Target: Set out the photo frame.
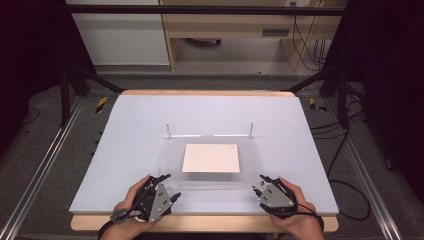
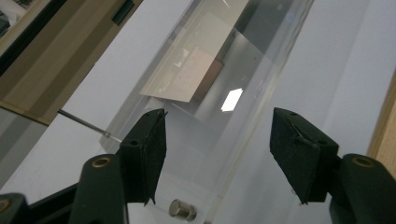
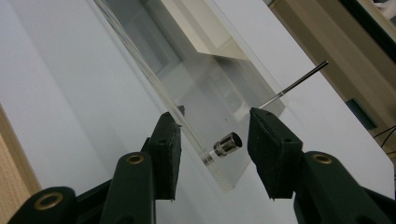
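Note:
A clear acrylic plate [image 1: 215, 182] lies in the middle of the white table [image 1: 125, 150], with a white card [image 1: 211, 157] under or in it. Thin metal rods [image 1: 168, 129] stand at its two far corners. My left gripper [image 1: 167, 184] is open at the plate's near left corner. In the left gripper view the plate [image 2: 243, 56] runs up between the wide-apart jaws, a small metal peg [image 2: 183, 210] sits low, and the card [image 2: 187, 74] lies farther off. My right gripper [image 1: 260, 184] is open at the near right corner. Its jaws straddle the plate's edge [image 3: 205, 93] and a metal peg [image 3: 227, 143].
The table's wooden front edge [image 1: 210, 222] runs just under both hands. Black frame posts [image 1: 65, 85] stand at the far left and right, and cables [image 1: 345, 145] trail on the floor to the right. A wooden cabinet [image 1: 235, 25] stands behind the table.

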Tool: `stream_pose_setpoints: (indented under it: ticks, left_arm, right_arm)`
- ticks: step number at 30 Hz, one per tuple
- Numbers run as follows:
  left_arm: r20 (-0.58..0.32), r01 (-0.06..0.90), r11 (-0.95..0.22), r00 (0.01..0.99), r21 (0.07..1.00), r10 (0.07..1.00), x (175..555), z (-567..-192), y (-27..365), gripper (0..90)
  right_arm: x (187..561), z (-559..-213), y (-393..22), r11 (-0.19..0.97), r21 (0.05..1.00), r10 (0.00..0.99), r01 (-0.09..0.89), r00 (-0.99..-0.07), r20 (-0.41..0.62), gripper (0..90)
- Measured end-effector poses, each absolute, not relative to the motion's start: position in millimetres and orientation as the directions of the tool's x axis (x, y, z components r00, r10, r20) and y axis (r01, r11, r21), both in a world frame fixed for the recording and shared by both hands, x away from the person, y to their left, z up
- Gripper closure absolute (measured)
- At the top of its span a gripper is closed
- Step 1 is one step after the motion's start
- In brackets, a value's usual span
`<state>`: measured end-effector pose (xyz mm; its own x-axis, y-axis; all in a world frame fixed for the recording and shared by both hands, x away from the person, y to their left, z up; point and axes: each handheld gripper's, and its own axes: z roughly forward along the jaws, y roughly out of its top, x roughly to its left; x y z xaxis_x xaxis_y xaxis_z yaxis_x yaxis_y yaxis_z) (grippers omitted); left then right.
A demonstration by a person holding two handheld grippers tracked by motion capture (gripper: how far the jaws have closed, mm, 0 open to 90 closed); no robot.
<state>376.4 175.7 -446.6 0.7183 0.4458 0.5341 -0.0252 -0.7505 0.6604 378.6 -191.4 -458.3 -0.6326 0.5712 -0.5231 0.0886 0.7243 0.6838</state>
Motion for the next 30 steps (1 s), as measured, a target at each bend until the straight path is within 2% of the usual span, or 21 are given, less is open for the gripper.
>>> stream_pose_setpoints:
  ticks: [12,30]
  left_arm:
    - [0.566,-0.028,-0.792,0.715,0.610,0.411,384.3,-458.6,163.1,43.9]
    - [0.576,-0.001,-0.786,0.681,0.618,0.452,394.6,-461.4,165.6,50.5]
  right_arm:
    - [378.6,-458.3,-191.4,0.724,0.684,0.570,0.088,-0.634,-0.522,55.4]
    - [378.8,-457.7,-191.8,0.720,0.688,0.573,0.088,-0.635,-0.518,55.3]
